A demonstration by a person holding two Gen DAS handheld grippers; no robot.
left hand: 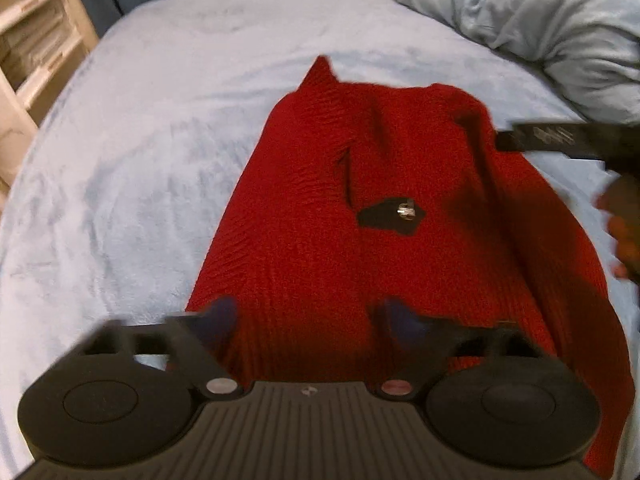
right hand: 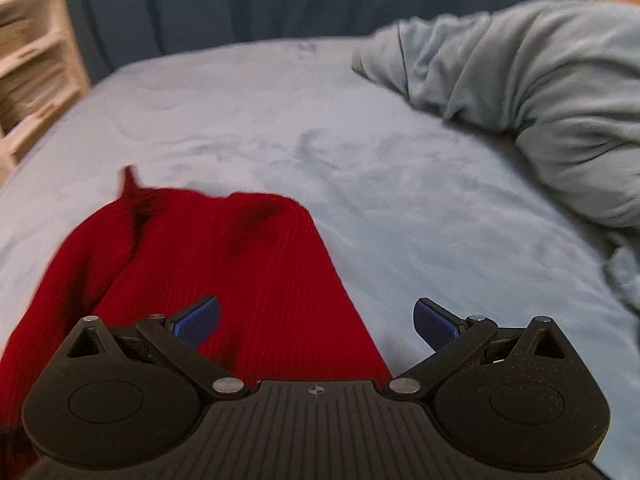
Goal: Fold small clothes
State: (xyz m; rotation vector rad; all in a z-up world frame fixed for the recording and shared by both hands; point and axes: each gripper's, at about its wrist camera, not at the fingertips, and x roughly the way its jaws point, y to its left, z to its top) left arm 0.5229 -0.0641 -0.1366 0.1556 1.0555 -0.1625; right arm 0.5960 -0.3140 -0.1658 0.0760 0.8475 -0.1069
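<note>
A red ribbed knit garment (left hand: 360, 208) lies on the light blue bed cover, with a small black patch bearing a metal piece (left hand: 390, 216) near its middle. My left gripper (left hand: 308, 320) is open, its blue fingertips over the garment's near edge. My right gripper (right hand: 316, 320) is open above the garment's right edge (right hand: 240, 272); its left pad is over the red cloth, its right pad over the cover. The right gripper also shows in the left wrist view (left hand: 560, 140) at the garment's right side, with the hand that holds it.
The light blue bed cover (left hand: 160, 140) spreads around the garment. A bunched light blue blanket (right hand: 540, 100) lies at the back right. A pale shelf unit (left hand: 28, 40) stands at the left and a dark blue curtain (right hand: 320, 0) hangs behind the bed.
</note>
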